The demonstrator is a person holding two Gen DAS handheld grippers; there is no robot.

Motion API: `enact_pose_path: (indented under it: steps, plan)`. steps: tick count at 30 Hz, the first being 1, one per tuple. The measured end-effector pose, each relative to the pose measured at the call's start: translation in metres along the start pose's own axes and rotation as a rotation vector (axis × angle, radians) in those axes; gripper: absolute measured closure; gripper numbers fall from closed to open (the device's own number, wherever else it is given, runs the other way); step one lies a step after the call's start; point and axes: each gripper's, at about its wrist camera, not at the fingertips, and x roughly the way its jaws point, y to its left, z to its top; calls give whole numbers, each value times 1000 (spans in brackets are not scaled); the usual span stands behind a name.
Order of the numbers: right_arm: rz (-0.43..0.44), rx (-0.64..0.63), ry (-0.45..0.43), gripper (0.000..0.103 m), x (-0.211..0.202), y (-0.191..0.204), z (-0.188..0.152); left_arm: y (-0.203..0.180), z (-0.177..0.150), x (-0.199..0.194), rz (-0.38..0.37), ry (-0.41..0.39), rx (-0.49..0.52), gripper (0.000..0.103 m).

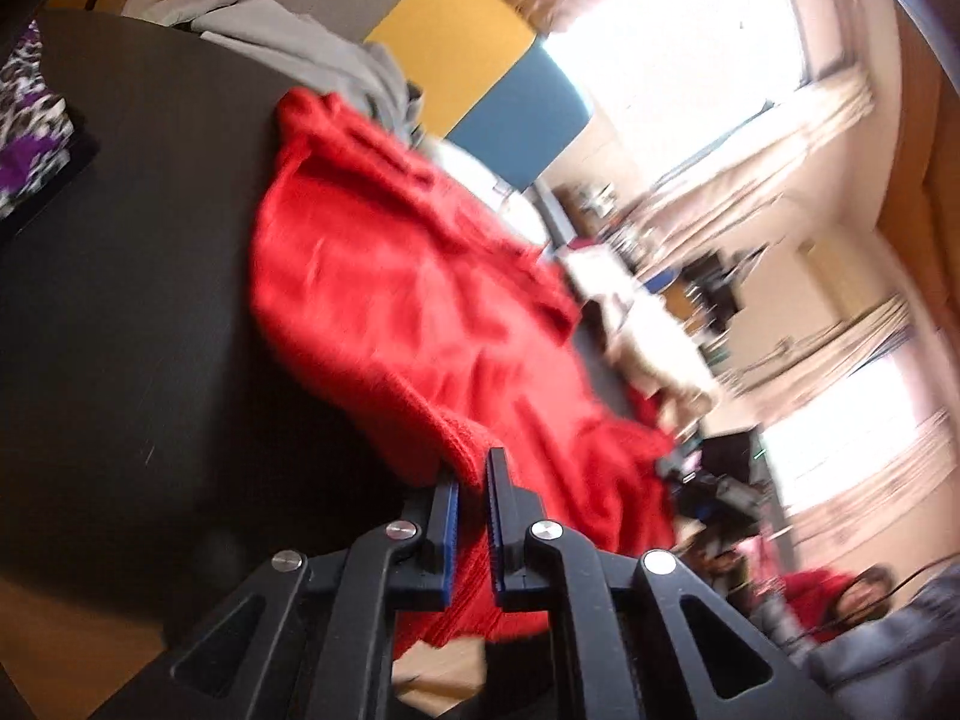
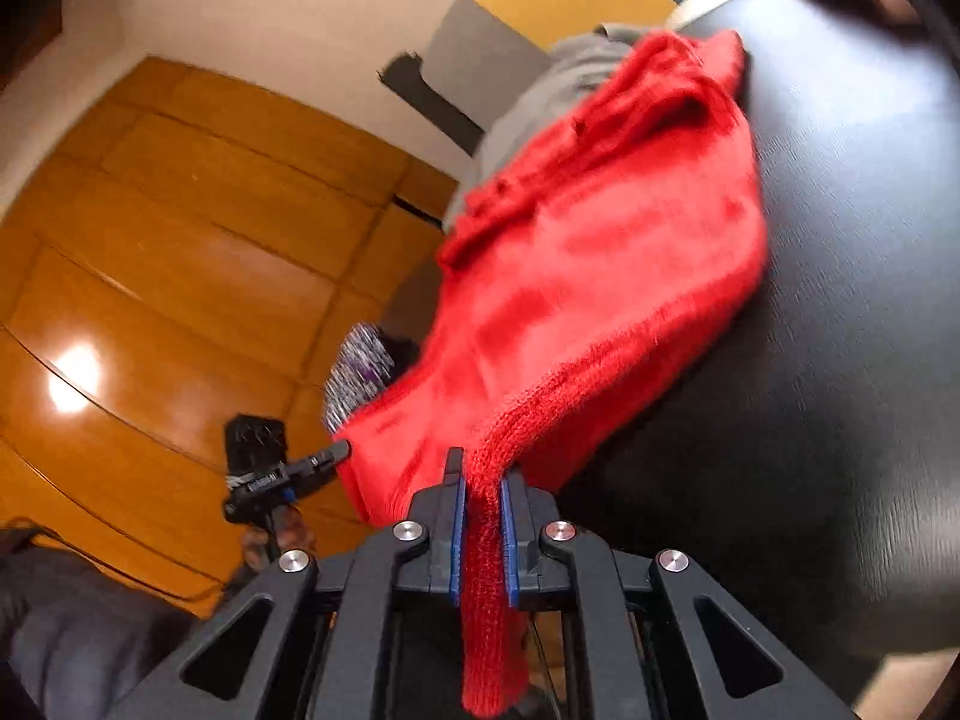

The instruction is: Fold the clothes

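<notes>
- I see a red knit garment [image 1: 420, 300] lying on a dark table [image 1: 132, 300], with its near edge lifted off the surface by both grippers.
- From the left wrist camera, the garment's long axis runs from its far end beside a pile of grey clothes [image 1: 300, 42] down toward my left gripper [image 1: 474, 516]. The far end points away from me, the near hem toward me.
- My left gripper has its blue pads [image 1: 451, 540] drawn nearly together. Red knit fills the narrow gap, so I read it as clamped on the garment's edge.
- My right gripper [image 2: 482, 519] is closed tight on a ribbed strip of the same garment [image 2: 600, 252]. The strip passes between the pads [image 2: 457, 534] and hangs below them.
- From the right wrist camera, the garment stretches from the jaws up and away to the far end, which rests on the table [image 2: 840, 300] against the grey clothes [image 2: 570, 72].
- The left gripper [image 2: 312, 468] shows in this view at the garment's opposite near corner, in a hand [image 2: 282, 531].
- A purple and white patterned cloth [image 1: 24, 120] lies at the table's far left side.
- Both views are motion-blurred, so I cannot tell finer folds.
</notes>
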Motion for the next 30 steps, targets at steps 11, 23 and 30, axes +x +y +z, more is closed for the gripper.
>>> enact_pose_path:
  steps: [11,23,30]
  plan:
    - [63,16,-214,93,26,10,124,7,148,39,-136,-161,-21,97]
    - [-155,233,-177,97,86,-108,211,114,198,152,58,-28,-264,98]
    - [-136,239,-91,94,63,-100,160,103,137,127,58,30,-275,97]
